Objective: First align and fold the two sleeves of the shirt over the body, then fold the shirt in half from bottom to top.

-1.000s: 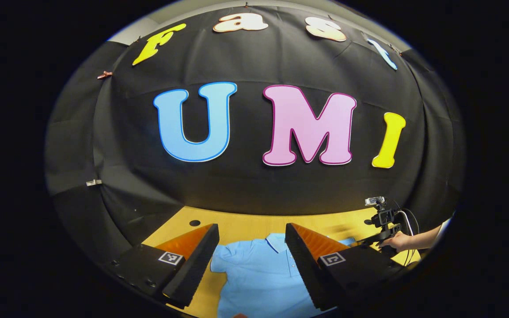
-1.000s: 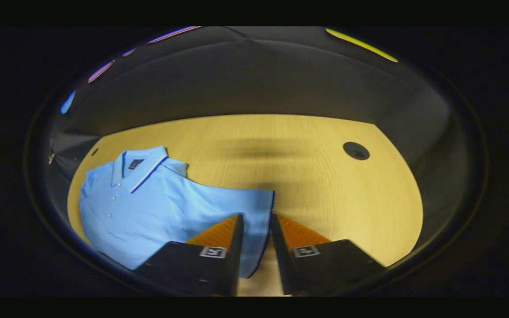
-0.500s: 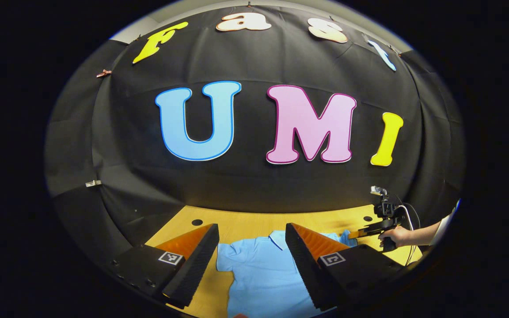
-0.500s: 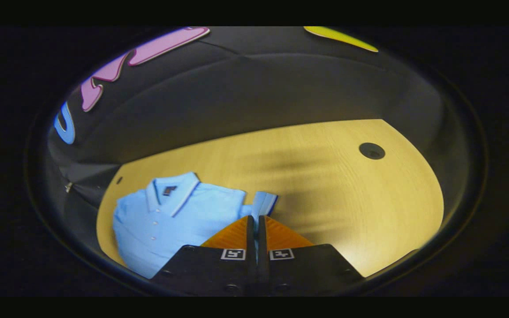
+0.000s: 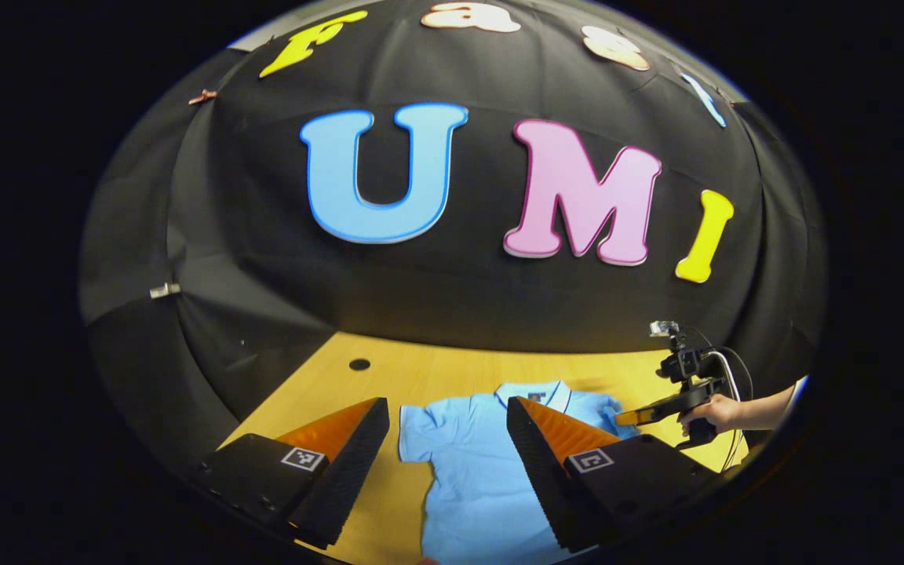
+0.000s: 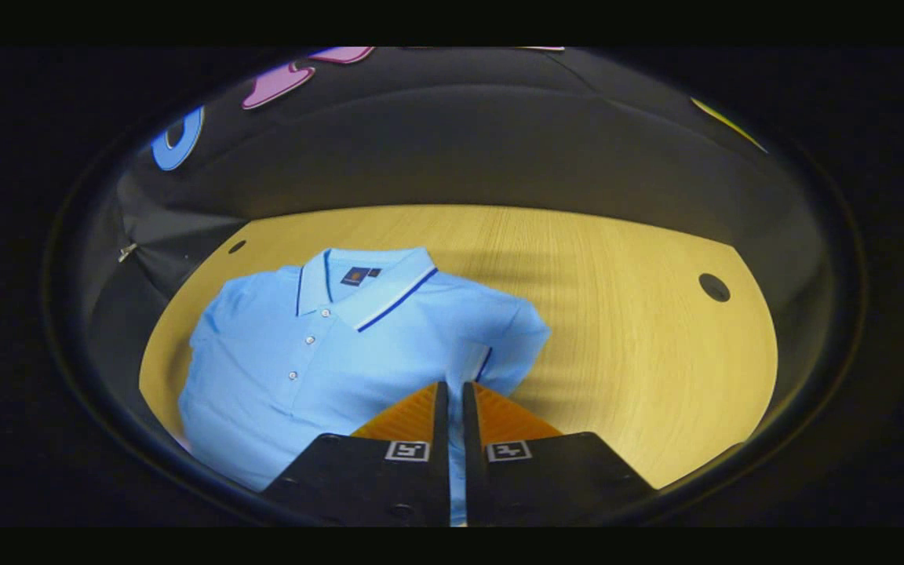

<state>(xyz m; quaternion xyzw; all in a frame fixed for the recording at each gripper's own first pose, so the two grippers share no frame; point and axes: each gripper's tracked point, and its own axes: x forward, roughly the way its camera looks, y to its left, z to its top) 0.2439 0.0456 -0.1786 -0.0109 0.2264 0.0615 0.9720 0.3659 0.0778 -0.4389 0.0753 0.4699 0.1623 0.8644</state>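
On the worktop [image 6: 625, 329] the shirt [image 6: 326, 345] lies unfolded; right gripper [image 6: 456, 392] jaws clamp one sleeve [image 6: 503, 345] over the body, left gripper [image 5: 444, 439] jaws apart.

Left gripper view: we look level over the table [image 5: 421, 377] at the booth wall, from well back; the shirt [image 5: 468, 463] lies low at 6 o'clock.
Right gripper view: we tilt down, close over the shirt [image 6: 303, 353], which spreads toward 9 o'clock.
Shared: shirt, table [image 6: 617, 314], wall.
Cross-sight: the right gripper [image 5: 631, 416] sits at 4 o'clock in our left gripper view.
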